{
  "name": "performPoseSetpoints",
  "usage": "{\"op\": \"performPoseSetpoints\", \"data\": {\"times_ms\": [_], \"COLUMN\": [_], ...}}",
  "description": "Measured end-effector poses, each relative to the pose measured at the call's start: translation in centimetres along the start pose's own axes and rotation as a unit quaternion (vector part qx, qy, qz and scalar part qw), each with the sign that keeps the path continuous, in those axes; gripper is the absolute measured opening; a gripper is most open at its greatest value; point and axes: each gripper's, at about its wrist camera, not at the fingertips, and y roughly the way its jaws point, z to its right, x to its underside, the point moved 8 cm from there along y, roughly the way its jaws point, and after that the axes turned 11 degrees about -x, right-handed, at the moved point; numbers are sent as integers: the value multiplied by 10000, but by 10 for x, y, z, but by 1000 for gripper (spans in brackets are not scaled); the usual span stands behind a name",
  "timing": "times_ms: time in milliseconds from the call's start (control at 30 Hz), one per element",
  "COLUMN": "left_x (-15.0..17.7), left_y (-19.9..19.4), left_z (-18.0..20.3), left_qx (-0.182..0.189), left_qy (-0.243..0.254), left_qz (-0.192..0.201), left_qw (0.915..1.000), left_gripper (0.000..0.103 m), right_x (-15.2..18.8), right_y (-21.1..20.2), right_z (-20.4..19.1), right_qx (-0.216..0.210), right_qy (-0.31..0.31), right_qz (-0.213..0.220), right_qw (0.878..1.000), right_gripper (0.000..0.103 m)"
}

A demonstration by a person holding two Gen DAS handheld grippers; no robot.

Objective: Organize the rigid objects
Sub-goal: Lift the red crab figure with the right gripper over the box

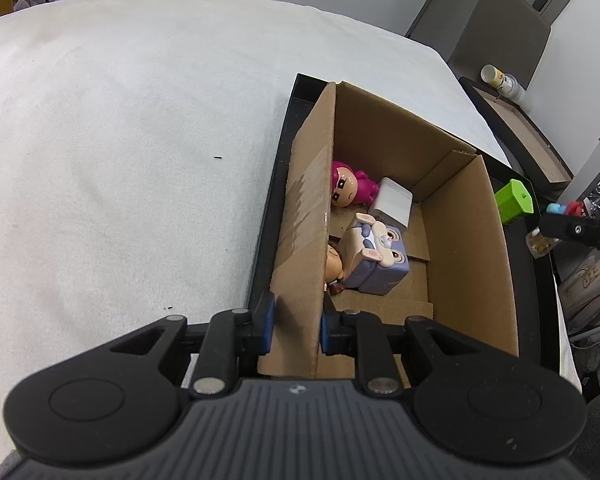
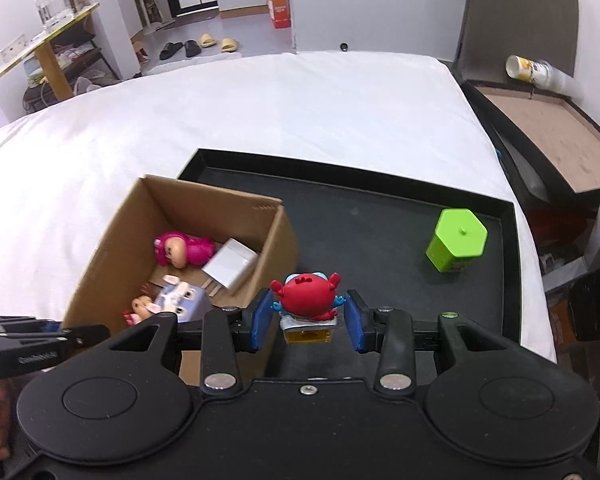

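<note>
Right wrist view first: the right gripper [image 2: 307,322] has its jaws apart on either side of a red figure [image 2: 306,298] on a little yellow-and-white base. I can see a gap on both sides, so it isn't pinched. Can't tell if the figure is standing on the black tray [image 2: 380,216] or hanging just above it.

Over on the left wrist view, the left gripper [image 1: 296,326] has its jaws clamped on the near wall of the cardboard box [image 1: 308,216], looks like it's just steadying it.

Progress-wise I'd say we're past halfway. Inside the box, going near to far: a small brown-haired figure [image 1: 334,266] tucked against the held wall, a lavender bunny-face cube [image 1: 376,256] right beside it, then a white block [image 1: 392,200], and a pink-haired doll [image 1: 348,186] lying at the far end.

Left to do, as far as I can judge: the red figure goes in, and then the green hexagonal container [image 2: 456,240], which sits on the tray well apart from the box on its right side.

Tray and box are both on a white-covered bed [image 2: 260,112].
</note>
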Motion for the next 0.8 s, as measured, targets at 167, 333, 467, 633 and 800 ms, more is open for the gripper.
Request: {"op": "performPoseSetpoints", "data": {"times_ms": [167, 333, 467, 633, 800], "left_x": [0, 0, 1, 1, 1], "left_y": [0, 1, 1, 2, 3], "left_z": [0, -2, -4, -6, -7], "left_qx": [63, 104, 144, 190, 232], "left_qy": [-10, -40, -48, -74, -90], "left_qz": [8, 1, 2, -11, -9], "left_qw": [10000, 9999, 9999, 9998, 9997], "left_gripper": [21, 21, 21, 21, 21], "right_x": [-9, -19, -25, -30, -33], "right_y": [-1, 0, 4, 10, 19], "right_z": [-17, -33, -43, -53, -61], "right_qx": [-41, -88, -192, -236, -238], "right_qy": [-135, -234, -233, -276, -329], "right_qz": [12, 51, 82, 67, -35], "right_qw": [9999, 9997, 9995, 9993, 9992], "right_gripper": [39, 39, 39, 39, 39]}}
